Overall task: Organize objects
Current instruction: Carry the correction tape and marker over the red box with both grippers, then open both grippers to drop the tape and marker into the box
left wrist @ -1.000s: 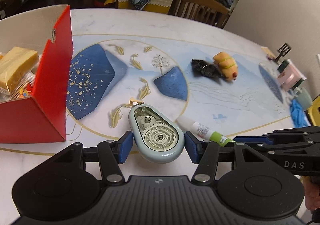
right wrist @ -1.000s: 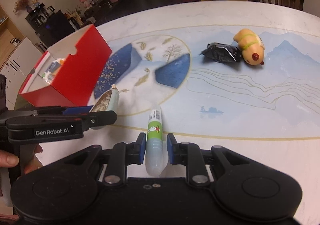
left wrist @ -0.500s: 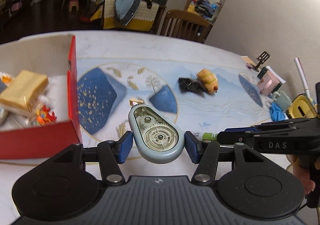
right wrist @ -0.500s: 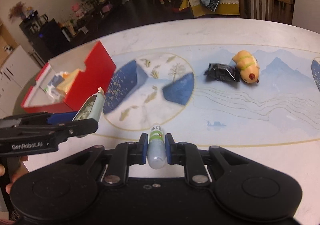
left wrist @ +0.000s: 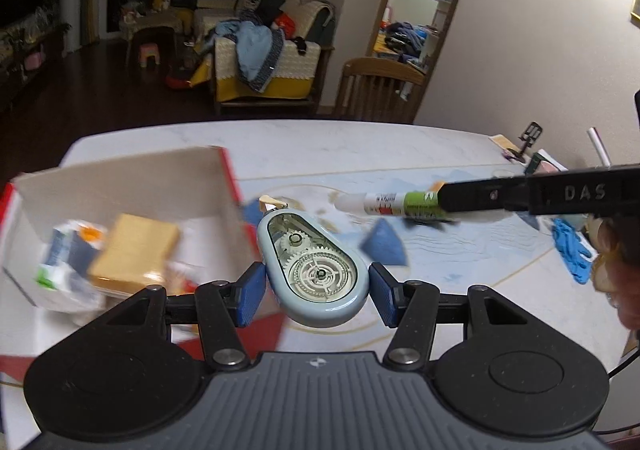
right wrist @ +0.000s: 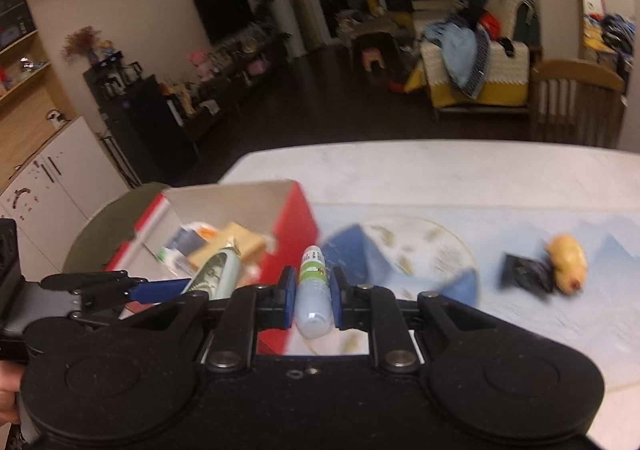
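Nearest in the left wrist view, the left tongs (left wrist: 318, 292) are clamped on a pale blue correction tape dispenser (left wrist: 316, 268), its clear face and white gears turned up and its tip pointing away, held in the air above the counter (left wrist: 460, 302). In the right wrist view the right tongs (right wrist: 313, 300) are clamped on a glue stick (right wrist: 314, 296) with a green label, cap pointing forward, also lifted. Both loads sit just short of the red box (right wrist: 294, 220), which stands open on the left part of the counter and already holds a yellow block (left wrist: 134, 252) and a few packets too blurred to name. Farther right, well apart from the box, a black wrapper (right wrist: 526, 274) lies touching a yellow toy (right wrist: 568, 262), and a blue glove (left wrist: 572, 250) lies near the right edge. The step in hand looks like carrying 2 items to the box at once. The next move calls for bringing each pair of tongs over the open top, clear of the near wall, then spreading them 1 at a time so the arms do not crowd. The wrapper and toy seem left for later.
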Demonstrator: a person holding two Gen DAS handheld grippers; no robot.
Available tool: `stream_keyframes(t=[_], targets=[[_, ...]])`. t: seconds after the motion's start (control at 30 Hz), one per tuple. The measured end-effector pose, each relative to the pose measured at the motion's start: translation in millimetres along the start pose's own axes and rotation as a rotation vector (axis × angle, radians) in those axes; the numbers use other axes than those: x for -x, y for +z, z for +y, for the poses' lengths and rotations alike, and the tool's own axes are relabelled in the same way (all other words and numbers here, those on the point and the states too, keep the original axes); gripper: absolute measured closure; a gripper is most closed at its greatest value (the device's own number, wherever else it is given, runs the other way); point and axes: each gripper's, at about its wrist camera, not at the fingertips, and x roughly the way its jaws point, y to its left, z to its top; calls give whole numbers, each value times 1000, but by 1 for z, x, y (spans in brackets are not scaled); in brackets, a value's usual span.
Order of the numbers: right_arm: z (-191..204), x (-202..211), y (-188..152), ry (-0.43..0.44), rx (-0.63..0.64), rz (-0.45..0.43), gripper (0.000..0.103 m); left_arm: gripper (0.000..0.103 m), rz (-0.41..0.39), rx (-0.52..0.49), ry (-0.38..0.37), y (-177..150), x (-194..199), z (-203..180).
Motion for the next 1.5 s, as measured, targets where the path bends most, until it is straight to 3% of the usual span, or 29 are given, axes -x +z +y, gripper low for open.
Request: stream_keyframes(t=[0.33,0.7,1.1,1.2,1.5], targets=[[66,-60,15,3,88,0,86,48,0,-59,88,9,18,81],[101,-134,8,-138,197,80,86,48,83,-155,143,17,-5,138],[134,-187,-15,-270,393,146,86,48,224,-294,169,20,-52,155],[133,-195,-19,-272,410,181,86,48,268,-275,171,20,-60,162],[138,-202,-31,-262,454,225,85,48,298,-306,145,18,-67,166]])
